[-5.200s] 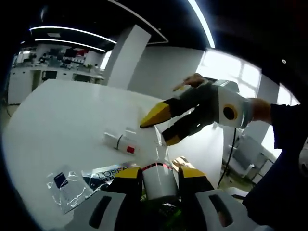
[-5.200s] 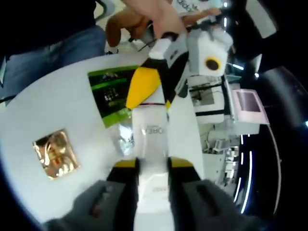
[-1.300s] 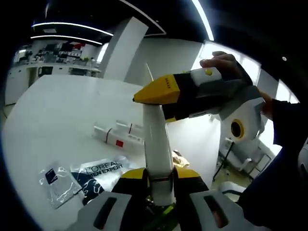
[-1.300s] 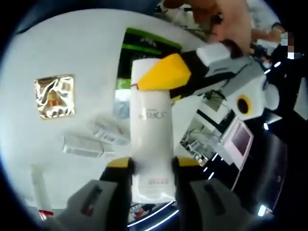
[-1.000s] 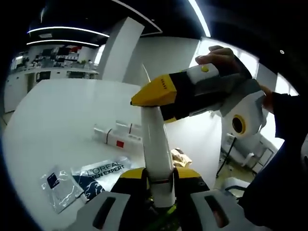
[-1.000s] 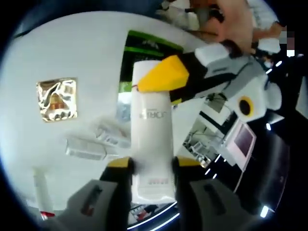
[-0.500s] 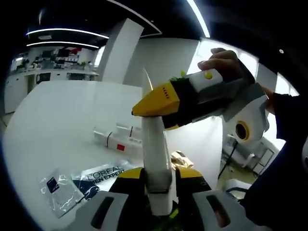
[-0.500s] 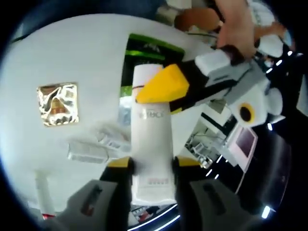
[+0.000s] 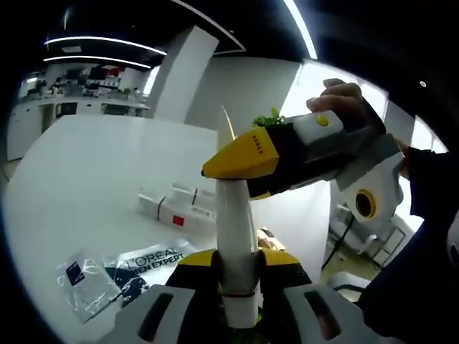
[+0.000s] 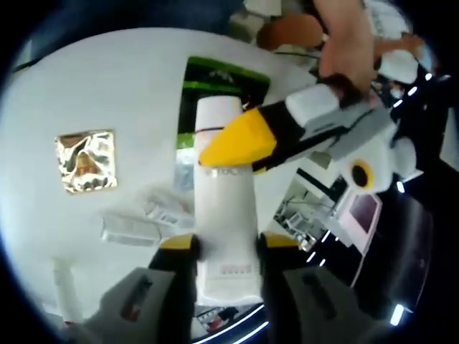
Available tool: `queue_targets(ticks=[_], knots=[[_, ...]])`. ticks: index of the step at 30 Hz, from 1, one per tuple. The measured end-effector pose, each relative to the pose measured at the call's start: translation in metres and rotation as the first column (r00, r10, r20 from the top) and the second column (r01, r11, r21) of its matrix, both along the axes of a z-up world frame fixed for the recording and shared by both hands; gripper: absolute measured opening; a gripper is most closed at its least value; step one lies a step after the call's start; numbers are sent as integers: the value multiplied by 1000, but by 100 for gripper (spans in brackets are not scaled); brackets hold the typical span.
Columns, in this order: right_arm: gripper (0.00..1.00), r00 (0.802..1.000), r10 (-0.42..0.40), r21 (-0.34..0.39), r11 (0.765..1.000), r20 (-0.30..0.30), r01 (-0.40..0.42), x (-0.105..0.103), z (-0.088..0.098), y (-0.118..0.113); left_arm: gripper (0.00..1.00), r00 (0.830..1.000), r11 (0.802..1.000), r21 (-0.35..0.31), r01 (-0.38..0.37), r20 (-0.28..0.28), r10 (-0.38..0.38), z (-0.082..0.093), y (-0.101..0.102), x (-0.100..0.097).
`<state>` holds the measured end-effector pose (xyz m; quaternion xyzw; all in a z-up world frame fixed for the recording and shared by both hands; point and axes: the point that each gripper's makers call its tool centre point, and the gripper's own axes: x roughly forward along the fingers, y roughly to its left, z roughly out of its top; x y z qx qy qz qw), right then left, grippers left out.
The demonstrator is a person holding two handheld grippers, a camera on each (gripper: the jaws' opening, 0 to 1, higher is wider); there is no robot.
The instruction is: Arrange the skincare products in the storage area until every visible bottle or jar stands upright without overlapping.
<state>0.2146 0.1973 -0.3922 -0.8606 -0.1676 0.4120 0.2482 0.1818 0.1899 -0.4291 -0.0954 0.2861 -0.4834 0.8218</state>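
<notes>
A white skincare tube (image 9: 235, 222) is held in the air between both grippers. My left gripper (image 9: 238, 261) is shut on its capped end, where a thin red ring shows. My right gripper (image 9: 240, 175) enters from the right, its yellow jaws shut on the tube's flat upper end. In the right gripper view the same tube (image 10: 226, 215) runs up from my right gripper (image 10: 226, 247) to the left gripper (image 10: 229, 154), which clamps its far end. Two small white tubes (image 9: 176, 206) lie flat on the white table (image 9: 93, 165).
A dark L'Oreal sachet (image 9: 150, 258) and a clear sachet (image 9: 75, 276) lie near the table's front. A green sachet (image 10: 215, 79), a gold foil sachet (image 10: 86, 161), the lying tubes (image 10: 136, 229) and another thin tube (image 10: 64, 287) rest on the table. A hand (image 9: 341, 97) holds the right gripper.
Five seconds ago the right jaws stood apart around the tube; now they are shut on it. Over the last second both grippers have kept their hold, with only slight tilting.
</notes>
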Motion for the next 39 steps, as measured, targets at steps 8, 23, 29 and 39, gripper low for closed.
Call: queue_targets(ticks=[8,23,29,39], knots=[[33,1000,12,8,1000,2,-12,-2,0,1,16,999,1000,-20,4,-36,-5,2,0,-5],[32,1000,-8,-2,1000,-8,8,-3,-1,-5,21,1000,1000,26,10,29,-11,-4,-5,0],[31,1000,5,8,1000,-25,-4,-9,0,2,25,998,999,50,21,62,-24,0,-6,2],[31,999,29,13,999,-24,-29,-15,1,8,24,998,998,55,29,47,-32,-1,-7,2]])
